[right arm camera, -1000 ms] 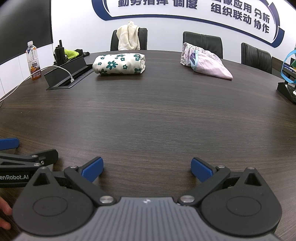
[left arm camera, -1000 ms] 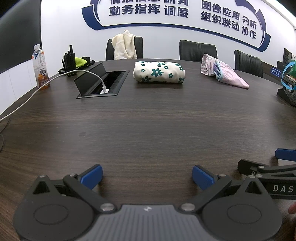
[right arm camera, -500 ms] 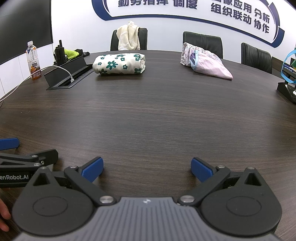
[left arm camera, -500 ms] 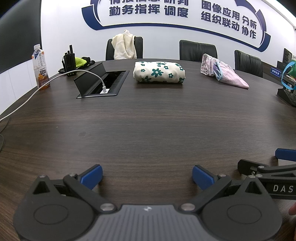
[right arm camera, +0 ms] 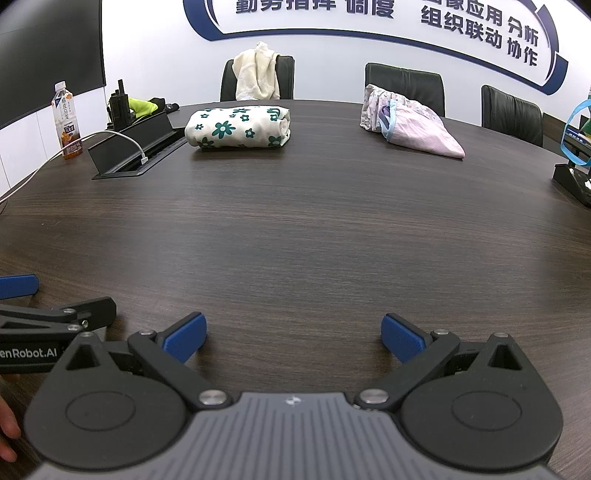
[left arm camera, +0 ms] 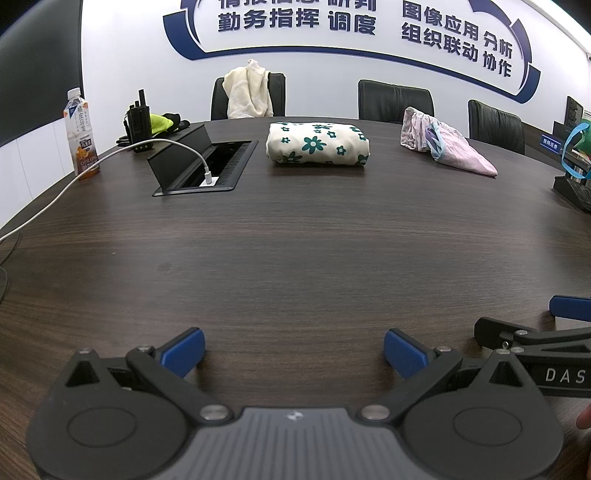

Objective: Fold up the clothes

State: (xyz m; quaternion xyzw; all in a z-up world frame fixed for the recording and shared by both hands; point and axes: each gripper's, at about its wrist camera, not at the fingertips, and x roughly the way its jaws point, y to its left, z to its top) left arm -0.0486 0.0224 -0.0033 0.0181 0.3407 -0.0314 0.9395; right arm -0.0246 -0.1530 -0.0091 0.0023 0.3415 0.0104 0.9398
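A dark wood-grain table (left arm camera: 295, 251) fills the room under a white wall with blue lettering (left arm camera: 295, 18); black chairs (left arm camera: 395, 99) line its far edge. The left gripper (left arm camera: 293, 349) and right gripper (right arm camera: 293, 338) sit low at the near edge, jaws wide and empty. A folded floral cloth (left arm camera: 317, 147) lies far centre, a pink garment (left arm camera: 447, 149) far right, a bottle (left arm camera: 81, 134) far left
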